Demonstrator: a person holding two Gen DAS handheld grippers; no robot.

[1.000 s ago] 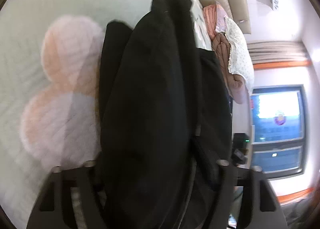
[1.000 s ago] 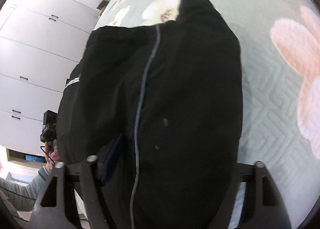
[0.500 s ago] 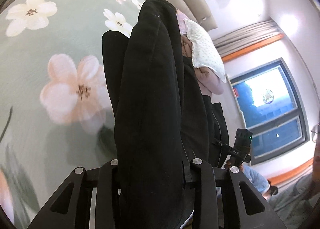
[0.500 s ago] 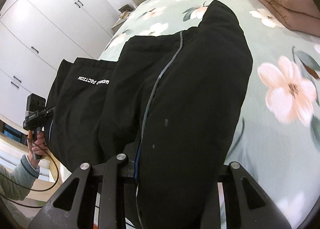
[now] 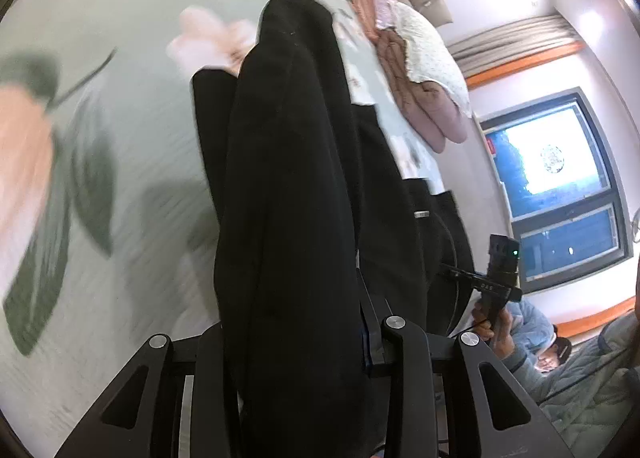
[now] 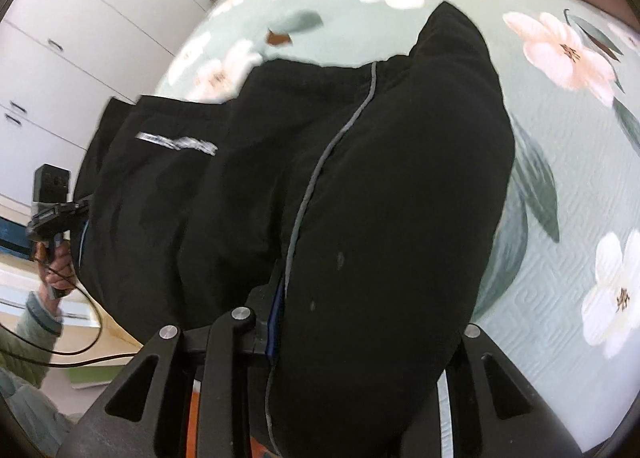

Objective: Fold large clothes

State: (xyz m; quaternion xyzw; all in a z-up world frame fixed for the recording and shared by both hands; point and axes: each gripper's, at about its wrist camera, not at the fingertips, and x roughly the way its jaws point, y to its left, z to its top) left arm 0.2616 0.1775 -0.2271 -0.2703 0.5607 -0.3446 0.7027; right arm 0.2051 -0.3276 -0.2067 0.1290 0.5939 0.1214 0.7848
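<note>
You've got the garment (image 5: pixel 288 186) pinched in both grippers and lifted off the bed (image 5: pixel 132 162). Left gripper (image 5: pixel 298 342): jaws closed onto a thick bunch of black fabric. Right gripper (image 6: pixel 340 330): same, clamped on a bulky fold, with the far finger mostly buried under cloth.

Progress, as I read it: mid-fold, not near done. In the right view the garment (image 6: pixel 360 186) looks doubled along its length, one end held up by you, the far end trailing onto the bed (image 6: pixel 568 162). It hasn't been laid flat, and I see no neat final stack. Left to do: set it down, square the edges, fold at least once more. The left view is motion-blurred, so edge alignment can't be judged.

Materials:
- Garment: black, matte, heavy-looking, probably padded or lined; it hangs in fat rounded rolls, not sharp creases. A thin grey piping line (image 6: pixel 316 178) runs lengthways, and a blurred white logo strip (image 6: pixel 176 142) sits near the far edge.
- Bed: pale green quilted cover with a stitched geometric texture and a pink and white flower print. Soft surface, so expect the cloth to grip rather than slide.
- Bedding pile (image 5: pixel 420 70) by the headboard, well apart.
</note>
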